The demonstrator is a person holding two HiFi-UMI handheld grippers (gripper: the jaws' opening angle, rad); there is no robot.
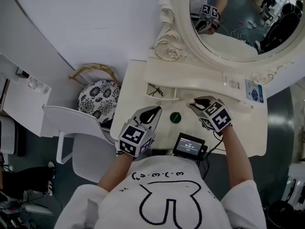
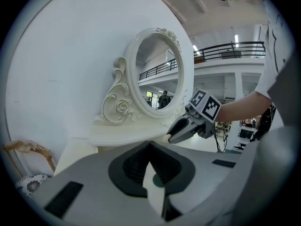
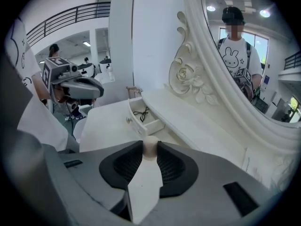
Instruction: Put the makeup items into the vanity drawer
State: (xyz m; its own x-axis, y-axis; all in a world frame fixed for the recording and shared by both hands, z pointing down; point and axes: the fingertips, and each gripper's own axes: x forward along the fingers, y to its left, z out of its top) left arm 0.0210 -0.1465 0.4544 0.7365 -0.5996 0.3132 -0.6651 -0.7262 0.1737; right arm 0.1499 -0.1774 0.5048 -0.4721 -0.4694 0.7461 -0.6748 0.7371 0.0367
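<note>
The white vanity's small drawer [image 1: 161, 92] [image 3: 151, 124] stands open with a black tangled item [image 3: 140, 112] inside. A round green item [image 1: 176, 117] lies on the tabletop between my two grippers. My right gripper [image 1: 196, 103] [image 3: 150, 147] hovers over the tabletop just right of the drawer, shut on a small cream-coloured item [image 3: 150, 146] [image 2: 170, 132] that pokes out between its tips. My left gripper [image 1: 153, 112] [image 2: 149, 146] hangs over the table's front left, below the drawer, its tips touching with nothing between them. The green item [image 2: 158, 181] shows through the gap behind the tips.
An oval mirror [image 1: 228, 37] in an ornate white frame rises behind a raised shelf [image 1: 190, 78]. A small screen device [image 1: 189, 146] sits at the table's front edge with cables. Left of the table stand a white chair [image 1: 71, 132] and a stool with a patterned cushion [image 1: 97, 100].
</note>
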